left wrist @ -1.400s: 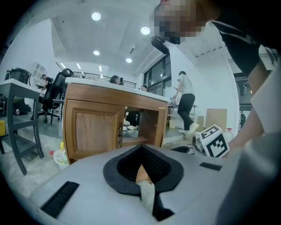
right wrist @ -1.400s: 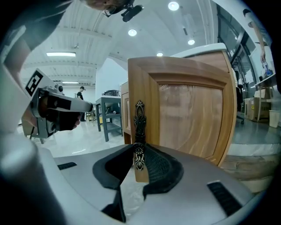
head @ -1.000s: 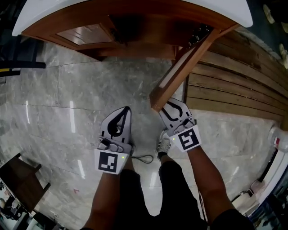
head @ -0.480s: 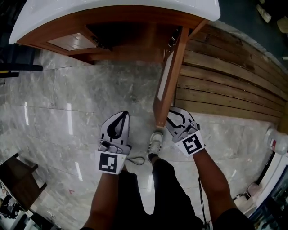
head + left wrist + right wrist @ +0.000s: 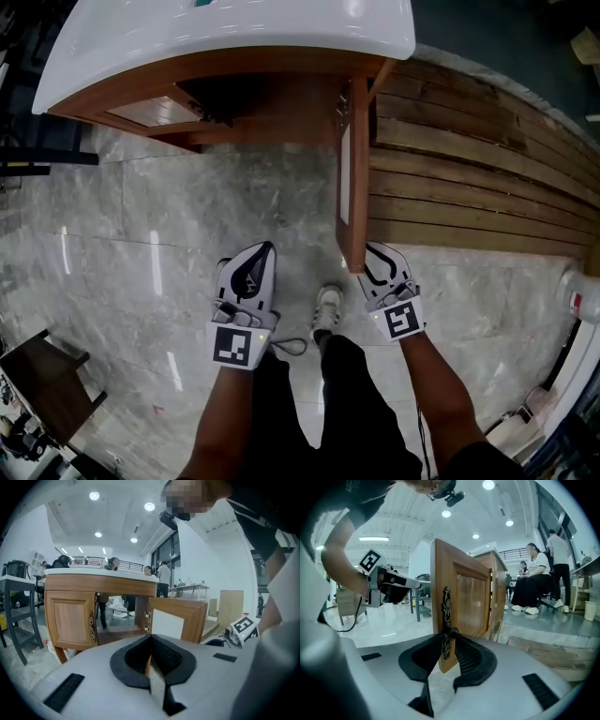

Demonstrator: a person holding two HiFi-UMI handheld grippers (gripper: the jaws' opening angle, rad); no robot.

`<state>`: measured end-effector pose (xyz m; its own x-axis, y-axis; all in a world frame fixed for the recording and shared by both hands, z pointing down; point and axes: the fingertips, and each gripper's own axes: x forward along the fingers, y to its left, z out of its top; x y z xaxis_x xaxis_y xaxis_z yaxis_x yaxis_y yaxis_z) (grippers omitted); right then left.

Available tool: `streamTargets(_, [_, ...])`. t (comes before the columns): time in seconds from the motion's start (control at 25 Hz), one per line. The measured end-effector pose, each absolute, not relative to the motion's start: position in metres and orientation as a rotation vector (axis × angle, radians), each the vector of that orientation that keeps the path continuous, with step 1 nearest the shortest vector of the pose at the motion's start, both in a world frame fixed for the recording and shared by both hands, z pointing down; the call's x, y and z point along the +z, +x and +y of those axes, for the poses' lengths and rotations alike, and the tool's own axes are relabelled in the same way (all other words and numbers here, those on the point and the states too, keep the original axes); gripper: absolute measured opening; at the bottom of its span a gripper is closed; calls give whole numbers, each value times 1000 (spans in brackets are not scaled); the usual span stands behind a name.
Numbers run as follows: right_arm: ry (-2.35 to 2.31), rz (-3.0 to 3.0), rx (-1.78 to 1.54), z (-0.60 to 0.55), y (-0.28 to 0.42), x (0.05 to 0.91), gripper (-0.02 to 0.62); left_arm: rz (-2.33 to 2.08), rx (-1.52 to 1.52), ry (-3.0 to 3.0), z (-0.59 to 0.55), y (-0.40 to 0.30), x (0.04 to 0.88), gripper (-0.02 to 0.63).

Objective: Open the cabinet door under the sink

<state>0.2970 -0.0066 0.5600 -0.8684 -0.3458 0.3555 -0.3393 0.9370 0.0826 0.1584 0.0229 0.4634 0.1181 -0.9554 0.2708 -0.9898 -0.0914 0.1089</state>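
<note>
A wooden cabinet stands under a white sink top. Its right door stands swung out, almost square to the cabinet front, and the dark inside shows. My right gripper is at the door's free edge. In the right gripper view this gripper is shut on the ornate dark metal door handle. The left door is closed. My left gripper hovers over the floor left of the open door, shut and empty; in its own view the left gripper faces the cabinet.
A raised wooden plank platform lies right of the open door. Grey marble floor spreads in front of the cabinet. The person's shoe is between the grippers. A dark stool stands at the bottom left. People sit in the background.
The right door has swung further out, from a slant to nearly square with the cabinet front, with my right gripper on its handle. The left gripper has shifted slightly right.
</note>
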Motion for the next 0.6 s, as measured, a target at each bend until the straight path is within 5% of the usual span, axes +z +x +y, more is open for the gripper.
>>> streamTargets(0.24, [883,-2817,170,-4,294,528,82,-1911,233,2162,27,157,462,20])
streamTargets(0.6, [839,-2809,222,40,258,485,25,-1897,174,2141,28,124,464,20])
